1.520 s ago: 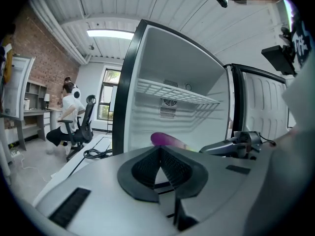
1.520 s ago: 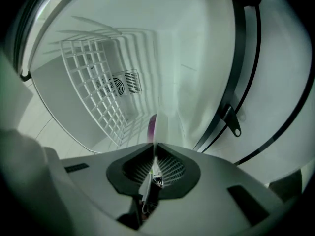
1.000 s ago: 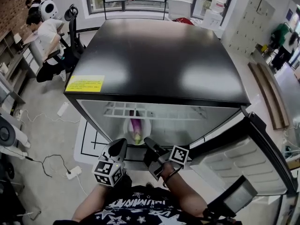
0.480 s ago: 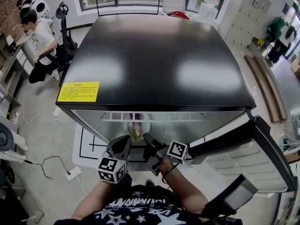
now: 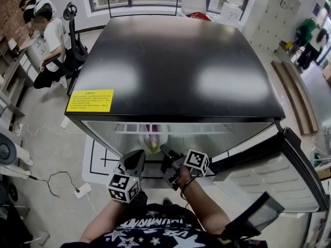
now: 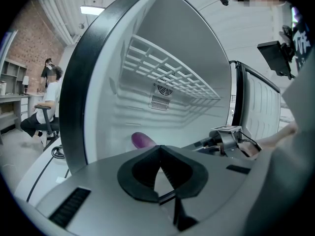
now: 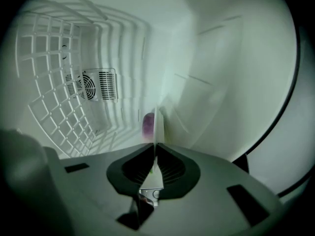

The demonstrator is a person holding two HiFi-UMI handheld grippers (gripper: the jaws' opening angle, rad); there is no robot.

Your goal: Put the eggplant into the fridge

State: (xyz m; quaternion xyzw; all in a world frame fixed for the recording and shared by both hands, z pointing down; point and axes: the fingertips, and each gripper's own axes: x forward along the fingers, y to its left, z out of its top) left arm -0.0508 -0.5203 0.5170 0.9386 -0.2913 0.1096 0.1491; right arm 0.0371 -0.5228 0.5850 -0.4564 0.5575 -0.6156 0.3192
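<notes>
Inside the fridge (image 5: 176, 61), only the right gripper (image 7: 155, 147) camera shows its jaws pinching the plate (image 7: 159, 122) under the eggplant (image 7: 147, 123). The left gripper (image 6: 160, 149) is closed and empty. Grey floor (image 5: 41, 149) surrounds the fridge.

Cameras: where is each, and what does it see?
Head view: on the head, looking down at the fridge, left tongs, right tongs, arms.
Left gripper view: on the left tongs, shut, facing into the fridge.
Right gripper view: on the right tongs, shut on the plate inside.
Both gripper views show the eggplant.
</notes>
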